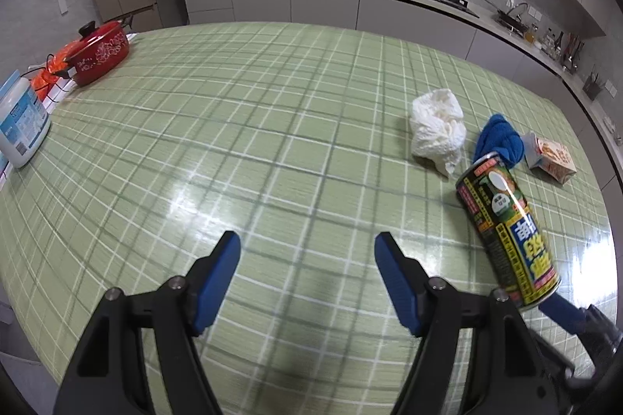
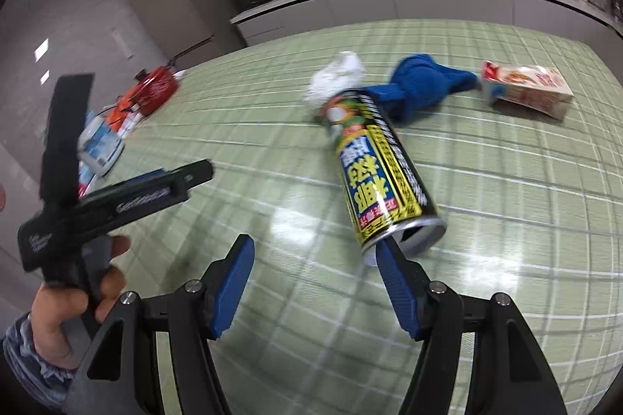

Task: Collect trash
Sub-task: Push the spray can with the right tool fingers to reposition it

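Your left gripper (image 1: 307, 247) hangs over the green checked tabletop (image 1: 233, 142), tilted steeply down, its blue pads (image 1: 218, 278) well apart with only cloth pattern between them. In the right wrist view your left hand (image 2: 74, 302) wraps the black handle from below, fingers curled round the grip, a patterned sleeve (image 2: 27, 360) at the wrist.

Your right gripper (image 2: 313, 251) also points down at the tabletop, jaws apart and nothing between them. Its right pad (image 2: 393, 282) sits against the open end of the can (image 2: 379, 177); whether it truly touches the rim, you cannot tell from this angle. The can lies on its side, black and yellow, its top pointing away from you.

Beyond the can lies the other trash: a crumpled white tissue (image 2: 338, 76) just behind its far end, a blue cloth (image 2: 420, 83) beside that and touching the can's top, and a small carton (image 2: 525, 87) on its side further right, near the cloth's tip.

At the far left edge of the tabletop stand a red pot (image 1: 103, 50) and a white tub (image 1: 21, 119), well apart from the trash.
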Tool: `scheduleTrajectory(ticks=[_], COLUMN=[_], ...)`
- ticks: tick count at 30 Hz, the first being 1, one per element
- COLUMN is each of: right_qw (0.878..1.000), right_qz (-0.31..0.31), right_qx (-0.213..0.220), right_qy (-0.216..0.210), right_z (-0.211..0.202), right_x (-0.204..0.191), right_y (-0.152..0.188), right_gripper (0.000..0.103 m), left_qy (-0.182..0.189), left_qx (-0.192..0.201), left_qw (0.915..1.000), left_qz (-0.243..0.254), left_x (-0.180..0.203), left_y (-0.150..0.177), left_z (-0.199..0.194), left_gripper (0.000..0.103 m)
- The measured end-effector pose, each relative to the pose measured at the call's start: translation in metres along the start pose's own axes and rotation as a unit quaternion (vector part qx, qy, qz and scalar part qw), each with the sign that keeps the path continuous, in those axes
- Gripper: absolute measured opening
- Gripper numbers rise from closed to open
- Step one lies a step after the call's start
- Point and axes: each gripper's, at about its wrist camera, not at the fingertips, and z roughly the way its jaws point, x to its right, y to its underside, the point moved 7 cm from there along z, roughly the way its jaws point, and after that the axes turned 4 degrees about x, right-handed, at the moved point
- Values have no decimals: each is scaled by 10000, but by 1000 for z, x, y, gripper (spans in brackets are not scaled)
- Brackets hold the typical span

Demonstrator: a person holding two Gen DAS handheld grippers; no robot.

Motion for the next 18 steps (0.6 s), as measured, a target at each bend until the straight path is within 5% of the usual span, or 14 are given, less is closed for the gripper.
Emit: scheduleTrajectory(ticks=[9, 15, 18], right_qw=[9977, 9985, 9968], right_qz=[289, 445, 439], right_qx=[240, 184, 402], right_qy=[566, 267, 537], right_z=[-25, -15, -26], right_x=[40, 50, 72], right_y=[-4, -12, -25], right_gripper=[67, 67, 67], left_qy=[218, 256, 191], left_qx=[51, 66, 72], left_qw=[9997, 9996, 9998], left_qz=[54, 130, 44], left_x=[14, 28, 29], left_y=[-3, -2, -2], left_z=[-4, -9, -9], left_gripper=[73, 73, 73])
